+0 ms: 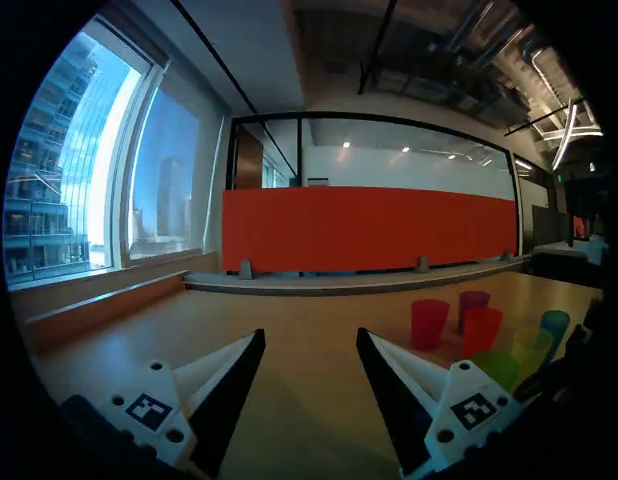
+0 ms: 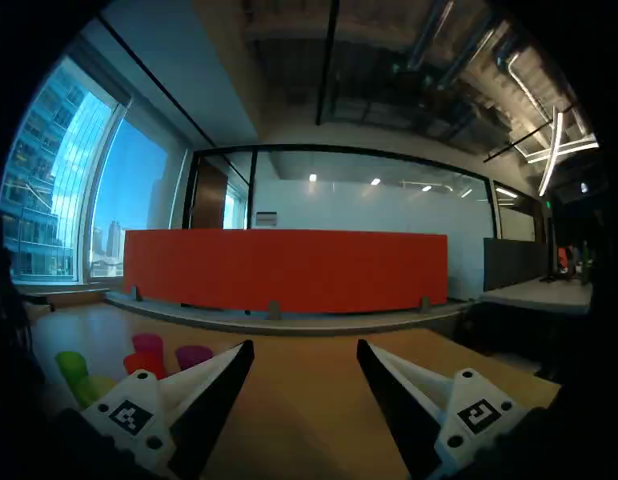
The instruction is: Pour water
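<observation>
Several coloured plastic cups stand on the wooden table. In the left gripper view they sit to the right: a red cup (image 1: 429,322), a purple cup (image 1: 472,306), an orange-red cup (image 1: 480,331), a yellow-green cup (image 1: 531,346), a teal cup (image 1: 555,327) and a green cup (image 1: 495,370). My left gripper (image 1: 311,340) is open above bare table, left of the cups, holding nothing. In the right gripper view a green cup (image 2: 71,368), a pink cup (image 2: 147,344), a red cup (image 2: 143,362) and a purple cup (image 2: 194,356) stand at the lower left. My right gripper (image 2: 306,350) is open and holds nothing.
The wooden table (image 1: 309,320) runs back to an orange divider panel (image 1: 365,228) on its far edge. Large windows (image 1: 77,192) line the left wall. Another desk (image 2: 541,296) stands to the right beyond the table.
</observation>
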